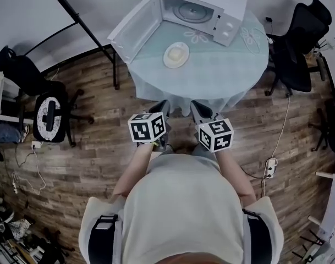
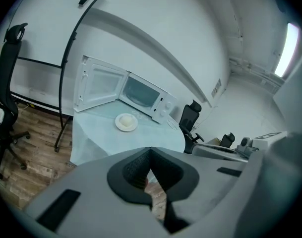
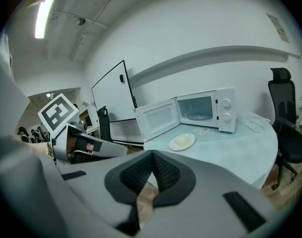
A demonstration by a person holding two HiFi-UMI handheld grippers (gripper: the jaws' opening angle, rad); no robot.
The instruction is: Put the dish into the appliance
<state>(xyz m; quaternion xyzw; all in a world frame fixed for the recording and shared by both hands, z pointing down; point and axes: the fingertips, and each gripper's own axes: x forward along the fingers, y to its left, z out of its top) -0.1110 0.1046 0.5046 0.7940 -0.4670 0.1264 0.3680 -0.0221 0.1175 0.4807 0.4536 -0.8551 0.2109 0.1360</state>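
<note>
Closest to me, the person's pale-shirted torso (image 1: 184,202) is filling the bottom of the head view, with both claws held just ahead of it. I am seeing the left gripper (image 2: 150,150) with its dark ribbed pads pressed together on nothing, and the right gripper (image 3: 151,155) pressed together and empty as well.

I am looking at the dish (image 1: 176,54), a round white plate carrying a pale, soft-looking lump, resting on the round table (image 1: 233,70) under a smooth pale-teal cloth. It is lying straight ahead of both claws and well apart from them, slightly towards the left one, so I am judging the left hand the nearer. Being round, it is offering no long axis to line up on.

Beyond the dish and a little to its right, the boxy white microwave (image 1: 211,7) is standing with its door (image 1: 135,26) swung wide to the left, its cavity facing the dish.
</note>
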